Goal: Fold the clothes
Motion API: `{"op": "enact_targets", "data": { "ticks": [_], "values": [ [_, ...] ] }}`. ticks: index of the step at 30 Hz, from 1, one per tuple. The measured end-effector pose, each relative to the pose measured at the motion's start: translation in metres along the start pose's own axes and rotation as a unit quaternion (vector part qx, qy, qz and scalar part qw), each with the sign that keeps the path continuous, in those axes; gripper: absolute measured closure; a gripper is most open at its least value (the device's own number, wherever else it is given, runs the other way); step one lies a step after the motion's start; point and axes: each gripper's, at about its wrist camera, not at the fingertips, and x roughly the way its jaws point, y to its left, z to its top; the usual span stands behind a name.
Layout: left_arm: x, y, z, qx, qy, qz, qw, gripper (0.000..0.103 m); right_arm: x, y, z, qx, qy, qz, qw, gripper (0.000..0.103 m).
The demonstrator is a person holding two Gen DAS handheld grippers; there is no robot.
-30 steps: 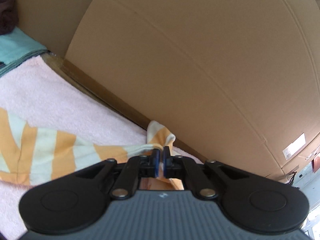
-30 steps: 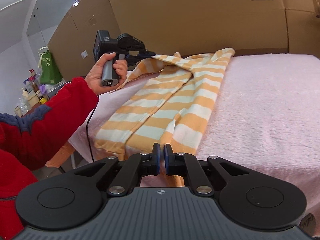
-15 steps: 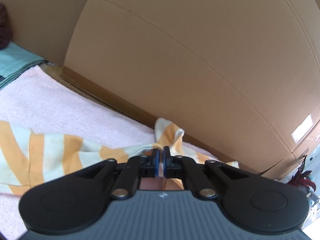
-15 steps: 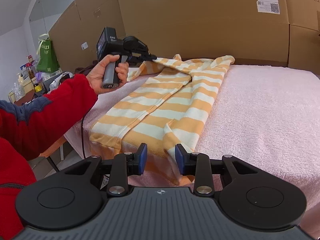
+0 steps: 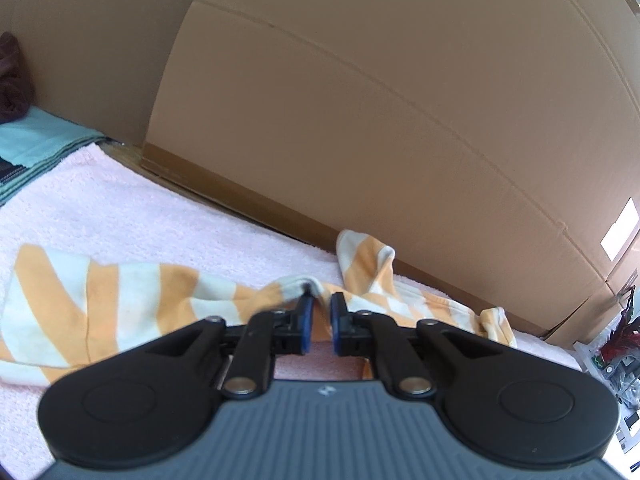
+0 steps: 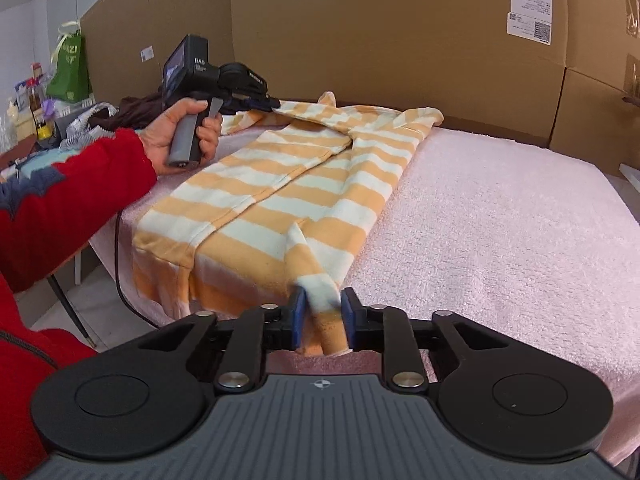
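On pink towel: one striped garment.
Left gripper: jaws parted, at far fold.
Right gripper: jaws parted around near hem.

Garment on towel, cardboard boxes behind

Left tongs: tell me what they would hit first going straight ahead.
The left tongs would first meet the striped shirt bunched at their tips; behind it probably the cardboard box, though depth is unclear.
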Motion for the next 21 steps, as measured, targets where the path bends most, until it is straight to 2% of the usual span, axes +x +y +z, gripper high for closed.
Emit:
{"op": "enact_targets", "data": {
  "ticks": [3,4,5,6,7,8,10,12,13,14,18,21],
  "values": [
    [0.000,-0.001,-0.002,0.007,0.002,-0.004,1.0000,0.099,-0.007,-0.004,0.004,0.026,-0.006,0.039,0.999,0.093],
    [0.000,-0.002,-0.003,0.009,0.002,-0.005,0.9999,0.099,-0.008,-0.003,0.005,0.018,-0.015,0.031,0.999,0.089],
    [0.001,-0.003,-0.003,0.012,0.003,-0.005,0.9999,0.099,-0.009,-0.002,0.005,0.009,-0.024,0.022,0.999,0.073],
    [0.001,-0.003,-0.004,0.014,0.003,-0.005,0.9999,0.099,-0.008,0.000,0.006,-0.005,-0.031,-0.005,1.000,0.058],
    [0.001,-0.004,-0.005,0.015,0.003,-0.005,0.9999,0.099,-0.006,-0.001,0.007,-0.017,-0.029,-0.018,0.999,0.057],
    [0.000,-0.003,-0.005,0.015,0.003,-0.005,0.9999,0.099,-0.004,-0.002,0.008,-0.028,-0.027,-0.030,0.999,0.058],
    [0.000,-0.001,-0.005,0.011,0.002,-0.006,0.9999,0.099,0.006,-0.008,0.008,-0.031,-0.007,-0.026,0.999,0.059],
    [0.000,0.001,-0.006,0.006,0.001,-0.005,1.0000,0.099,0.016,-0.015,0.006,-0.017,0.028,-0.014,0.999,0.070],
    [-0.001,0.001,-0.006,0.004,0.001,-0.005,1.0000,0.099,0.014,-0.016,0.004,-0.011,0.025,-0.009,1.000,0.076],
    [-0.001,0.002,-0.006,0.004,0.000,-0.004,1.0000,0.099,0.012,-0.016,0.005,-0.004,0.032,0.009,0.999,0.098],
    [-0.002,-0.001,-0.008,0.012,-0.005,-0.003,0.9999,0.100,-0.007,-0.003,0.010,0.014,0.019,0.085,0.996,0.099],
    [-0.003,-0.002,-0.008,0.014,-0.010,-0.003,0.9998,0.100,-0.003,0.008,0.013,0.057,0.004,0.156,0.986,0.099]
  ]
}}
